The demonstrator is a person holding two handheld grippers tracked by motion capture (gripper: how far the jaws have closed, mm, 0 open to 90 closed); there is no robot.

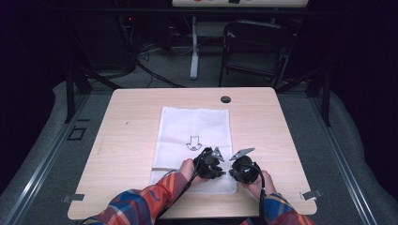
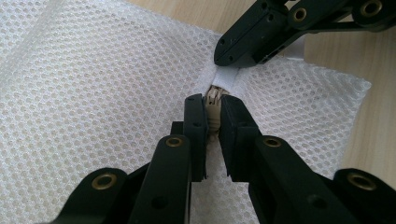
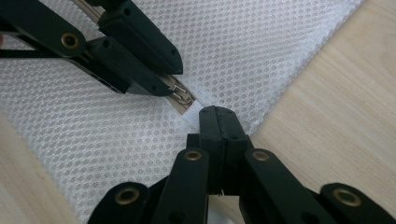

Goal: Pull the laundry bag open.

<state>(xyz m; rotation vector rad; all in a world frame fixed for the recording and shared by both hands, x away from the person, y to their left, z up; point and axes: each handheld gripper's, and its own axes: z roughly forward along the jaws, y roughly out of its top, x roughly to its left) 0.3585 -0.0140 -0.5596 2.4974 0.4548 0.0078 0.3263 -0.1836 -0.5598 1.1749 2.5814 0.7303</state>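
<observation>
A white mesh bag with a small black arrow print lies flat on the wooden table. Both grippers meet at its near right corner. My left gripper is shut on the beige zipper pull, which sits between its pads. In the right gripper view the same zipper pull pokes out from the left gripper. My right gripper is shut on the white fabric tab at the zipper's end, its jaws pressed together on the bag's edge. From above, the left gripper and right gripper sit side by side.
A dark cable hole sits near the table's far edge. A black folding chair and a white desk leg stand on the floor beyond. Bare wood lies to the right of the bag.
</observation>
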